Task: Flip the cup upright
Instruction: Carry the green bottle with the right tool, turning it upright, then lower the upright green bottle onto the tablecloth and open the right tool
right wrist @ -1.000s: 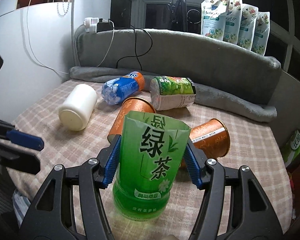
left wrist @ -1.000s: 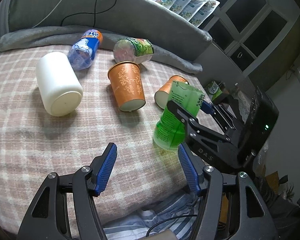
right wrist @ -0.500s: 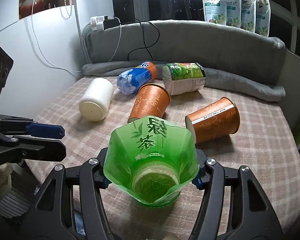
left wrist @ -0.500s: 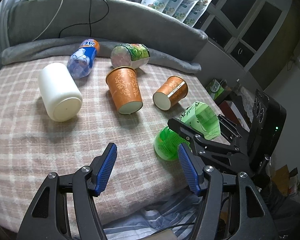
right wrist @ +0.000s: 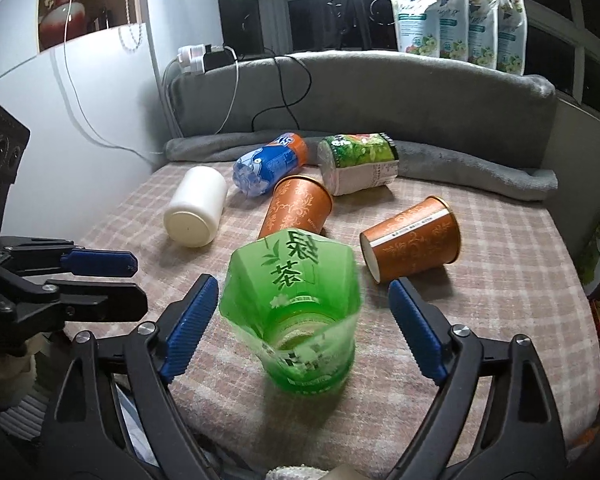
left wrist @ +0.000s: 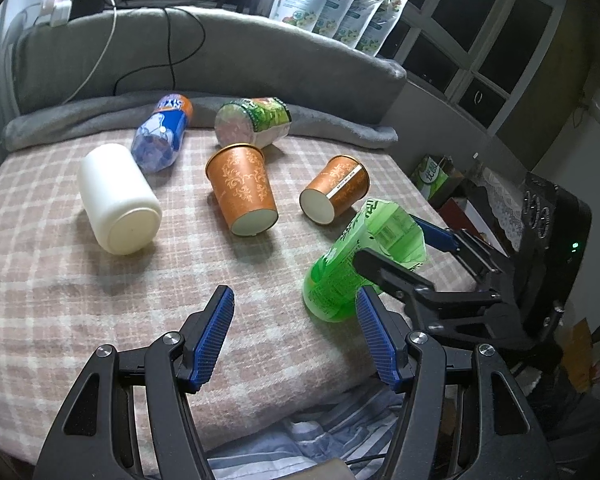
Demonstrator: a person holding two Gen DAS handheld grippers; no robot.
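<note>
The green cut-bottle cup (right wrist: 300,312) stands with its mouth up on the checked blanket, slightly blurred. My right gripper (right wrist: 300,320) is open, its blue pads on either side of the cup and apart from it. The cup also shows in the left wrist view (left wrist: 352,268), leaning, with the right gripper's fingers (left wrist: 396,276) around it. My left gripper (left wrist: 296,336) is open and empty above the blanket's near edge, just left of the cup; it appears at the left of the right wrist view (right wrist: 96,276).
Lying on the blanket (left wrist: 60,300): a white cup (left wrist: 118,200), two orange paper cups (left wrist: 244,192) (left wrist: 336,190), a blue bottle (left wrist: 164,136) and a green-labelled cup (left wrist: 252,122). A grey cushion (left wrist: 220,64) backs the bed. Boxes (left wrist: 432,172) stand beyond the right edge.
The right gripper tipped the green cup from mouth-down to mouth-up, set it on the blanket and opened off it. The left gripper stayed open, drawing back slightly.
</note>
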